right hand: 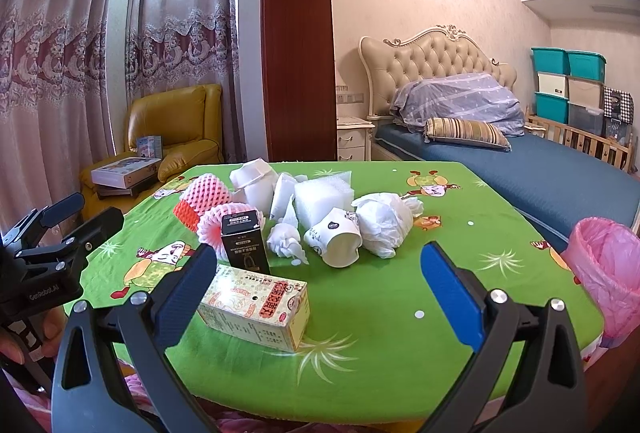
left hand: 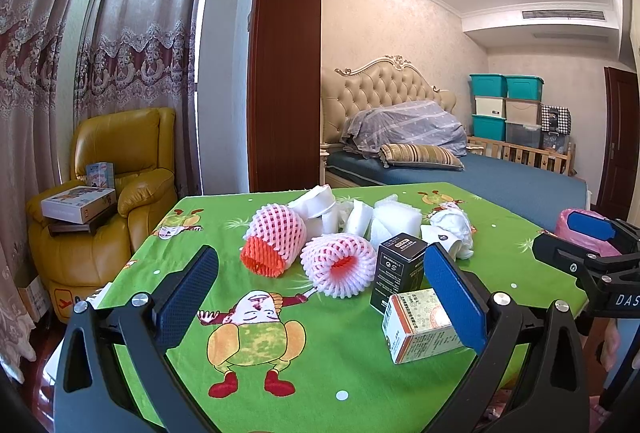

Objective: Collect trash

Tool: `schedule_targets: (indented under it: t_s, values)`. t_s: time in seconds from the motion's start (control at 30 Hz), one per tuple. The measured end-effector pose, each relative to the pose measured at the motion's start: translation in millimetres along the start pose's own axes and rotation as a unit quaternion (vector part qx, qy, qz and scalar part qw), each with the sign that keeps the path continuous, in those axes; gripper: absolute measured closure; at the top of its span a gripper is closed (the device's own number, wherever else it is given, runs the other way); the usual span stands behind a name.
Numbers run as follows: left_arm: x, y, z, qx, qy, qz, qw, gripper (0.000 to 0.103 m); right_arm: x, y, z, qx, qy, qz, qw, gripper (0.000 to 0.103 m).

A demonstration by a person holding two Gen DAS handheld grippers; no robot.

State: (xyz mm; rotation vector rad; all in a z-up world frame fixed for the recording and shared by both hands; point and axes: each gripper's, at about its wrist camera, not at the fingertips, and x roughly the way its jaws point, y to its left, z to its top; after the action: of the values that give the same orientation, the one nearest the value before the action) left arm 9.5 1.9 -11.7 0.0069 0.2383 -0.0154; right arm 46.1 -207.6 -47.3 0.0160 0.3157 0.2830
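Observation:
Trash lies on a green cartoon tablecloth (left hand: pixel 340 353): two pink foam fruit nets (left hand: pixel 276 233) (left hand: pixel 340 265), a black box (left hand: pixel 396 269), a printed medicine box (left hand: pixel 420 325), white foam pieces (left hand: pixel 380 217), a paper cup (right hand: pixel 336 237) and crumpled white paper (right hand: pixel 384 221). My left gripper (left hand: pixel 320 293) is open and empty above the near table edge, its right finger in front of the medicine box. My right gripper (right hand: pixel 320 289) is open and empty, with the medicine box (right hand: pixel 256 309) by its left finger. A bin with a pink bag (right hand: pixel 608 273) stands at the table's right.
A yellow armchair (left hand: pixel 120 193) with boxes on it stands left of the table. A brown door frame (left hand: pixel 284 53) and a bed (left hand: pixel 480 177) lie behind. Storage bins (left hand: pixel 504 105) are stacked at the far right.

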Motion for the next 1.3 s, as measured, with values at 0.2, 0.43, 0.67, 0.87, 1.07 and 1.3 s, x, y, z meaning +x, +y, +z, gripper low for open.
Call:
schedule_targets:
  t_s: [0.2, 0.43, 0.67, 0.87, 1.07, 1.3]
  values:
    - [1.3, -0.3, -1.5, 0.0, 0.0, 0.0, 1.0, 0.007, 0.1, -0.8, 0.4, 0.001, 0.001, 0.0, 1.0, 0.004]
    - [0.9, -0.1, -0.5, -0.001, 0.001, 0.0, 1.0, 0.007, 0.2, -1.1, 0.0, 0.002, 0.002, 0.001, 1.0, 0.004]
    - [1.0, 0.0, -0.5, -0.001, 0.001, 0.0, 1.0, 0.007, 0.4, -1.9, 0.3, 0.003, 0.002, 0.001, 1.0, 0.004]
    - [0.9, 0.2, -0.2, -0.001, 0.001, 0.0, 1.0, 0.007, 0.4, -2.4, 0.5, 0.003, 0.002, 0.001, 1.0, 0.004]
    - [0.9, 0.3, -0.1, -0.001, 0.002, 0.0, 1.0, 0.007, 0.4, -2.8, 0.7, 0.004, 0.003, 0.001, 1.0, 0.004]
    - [1.2, 0.2, -0.2, -0.001, 0.002, 0.0, 1.0, 0.007, 0.3, -3.3, 0.7, 0.005, 0.003, 0.002, 1.0, 0.004]
